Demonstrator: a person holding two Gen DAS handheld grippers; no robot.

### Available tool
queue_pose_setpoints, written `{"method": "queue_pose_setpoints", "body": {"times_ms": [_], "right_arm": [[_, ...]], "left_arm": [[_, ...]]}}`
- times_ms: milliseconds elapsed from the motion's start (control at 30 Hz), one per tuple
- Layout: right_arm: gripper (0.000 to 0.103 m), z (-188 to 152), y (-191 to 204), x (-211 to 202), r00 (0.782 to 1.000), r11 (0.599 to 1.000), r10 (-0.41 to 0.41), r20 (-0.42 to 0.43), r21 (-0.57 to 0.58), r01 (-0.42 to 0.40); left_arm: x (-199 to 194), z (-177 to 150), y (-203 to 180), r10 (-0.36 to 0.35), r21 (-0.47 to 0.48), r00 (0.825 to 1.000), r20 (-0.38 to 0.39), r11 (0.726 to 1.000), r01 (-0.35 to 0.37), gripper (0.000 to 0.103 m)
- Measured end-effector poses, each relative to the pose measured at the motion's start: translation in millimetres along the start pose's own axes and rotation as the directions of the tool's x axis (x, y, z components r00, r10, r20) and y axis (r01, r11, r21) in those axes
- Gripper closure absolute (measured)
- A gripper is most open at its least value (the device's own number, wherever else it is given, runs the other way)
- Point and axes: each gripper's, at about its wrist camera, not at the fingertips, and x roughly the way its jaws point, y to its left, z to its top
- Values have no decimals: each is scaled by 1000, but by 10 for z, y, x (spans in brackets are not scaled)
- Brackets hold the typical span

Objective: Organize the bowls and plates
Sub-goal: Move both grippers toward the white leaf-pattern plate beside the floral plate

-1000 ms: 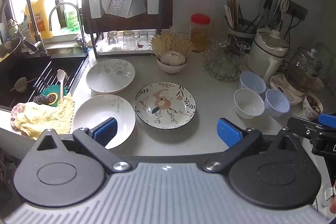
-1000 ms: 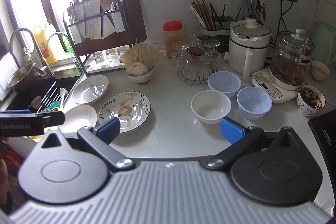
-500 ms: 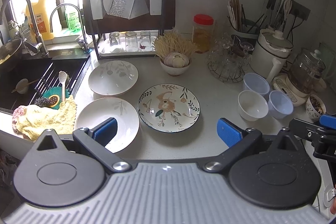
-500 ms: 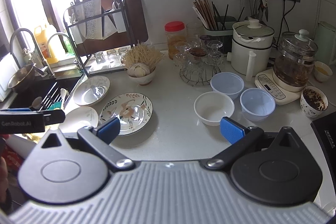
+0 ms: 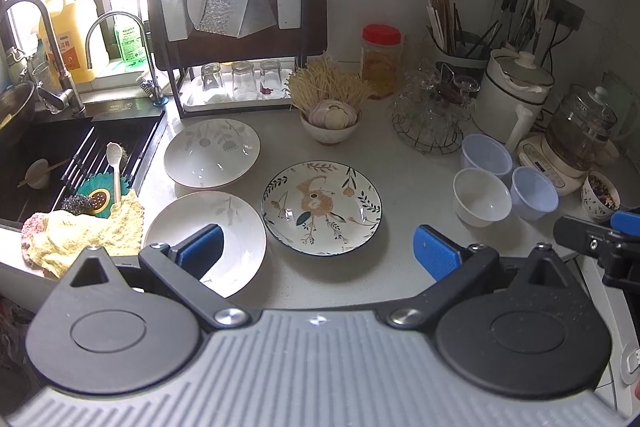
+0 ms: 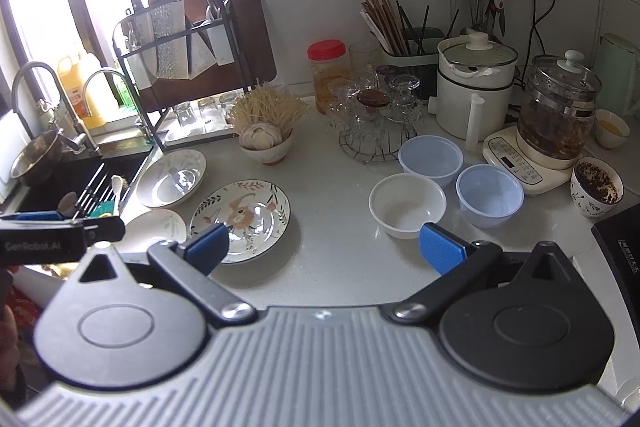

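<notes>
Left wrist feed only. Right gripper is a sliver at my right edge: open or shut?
Observer: Right gripper is open and empty; the white bowl sits just beyond its right finger.
Operator: Anything behind the glass kettle?
Observer: A small cup of yellow liquid, to the kettle's right.
Operator: Counter's right end?
Observer: A black cooktop at the edge, near the speckled cup.

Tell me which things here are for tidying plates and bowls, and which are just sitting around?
For the job: floral plate, two white plates, white bowl, two blue bowls.

Just around: garlic bowl, red-lidded jar, glass kettle, yellow cloth.
</notes>
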Motion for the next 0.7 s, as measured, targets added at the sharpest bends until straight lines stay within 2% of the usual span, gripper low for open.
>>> {"method": "queue_pose_setpoints", "body": {"times_ms": [533,700], "right_arm": [[0,-26,21,-32,1000,1000,-12,-1,11,12],[0,-46,12,-69,1000,1000,9,18,12,-9]], "left_arm": [[7,-20,-10,-27,28,1000,-7,999,27,1],[-11,-25,-2,-33,24,999,0,999,33,1]]}}
